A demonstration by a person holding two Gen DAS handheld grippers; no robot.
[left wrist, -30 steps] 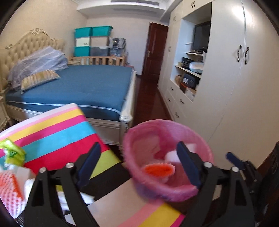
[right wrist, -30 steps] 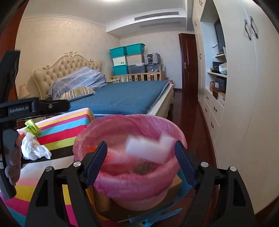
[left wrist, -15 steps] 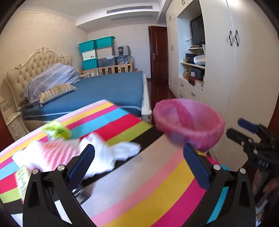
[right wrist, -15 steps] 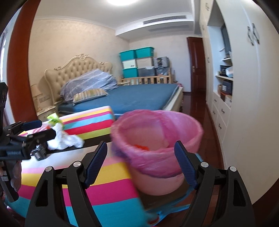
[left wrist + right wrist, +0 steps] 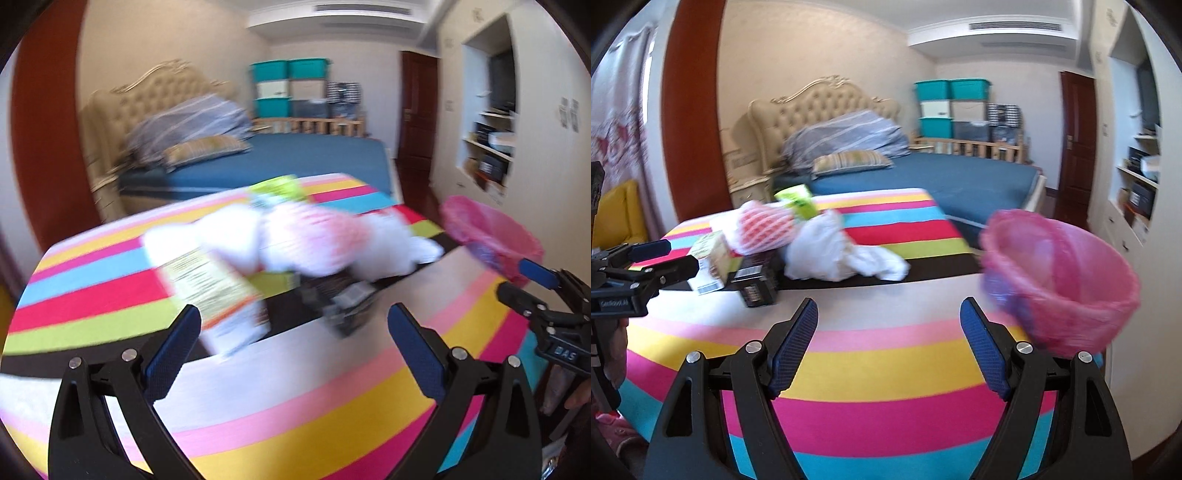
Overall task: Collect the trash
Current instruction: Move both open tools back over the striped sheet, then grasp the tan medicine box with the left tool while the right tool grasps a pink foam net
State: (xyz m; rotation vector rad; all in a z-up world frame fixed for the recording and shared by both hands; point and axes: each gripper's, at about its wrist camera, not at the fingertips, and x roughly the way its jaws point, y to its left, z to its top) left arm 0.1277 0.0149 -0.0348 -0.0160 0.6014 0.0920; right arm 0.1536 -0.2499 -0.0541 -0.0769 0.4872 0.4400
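Both claws empty over the striped cloth, trash ahead.

My left gripper (image 5: 291, 347) has just been opening, nothing between its jaws; the trash pile (image 5: 295, 240) lies just beyond its tips. My right gripper (image 5: 888, 343) gapes empty, pile (image 5: 812, 243) ahead-left, pink-lined bin (image 5: 1060, 280) beside its right finger.

The tablecloth (image 5: 886, 354) is striped in pink, yellow, magenta, cyan, red, lime, black and white. At the right of the frame the bin (image 5: 1060, 280) wears a pink liner. The trash at left centre: a white bag (image 5: 842, 254), orange-and-white foam net (image 5: 762, 229), lime wrapper (image 5: 798, 199), black box (image 5: 757, 284). The bed (image 5: 960, 181) is blue, its pillow (image 5: 849, 160) striped.
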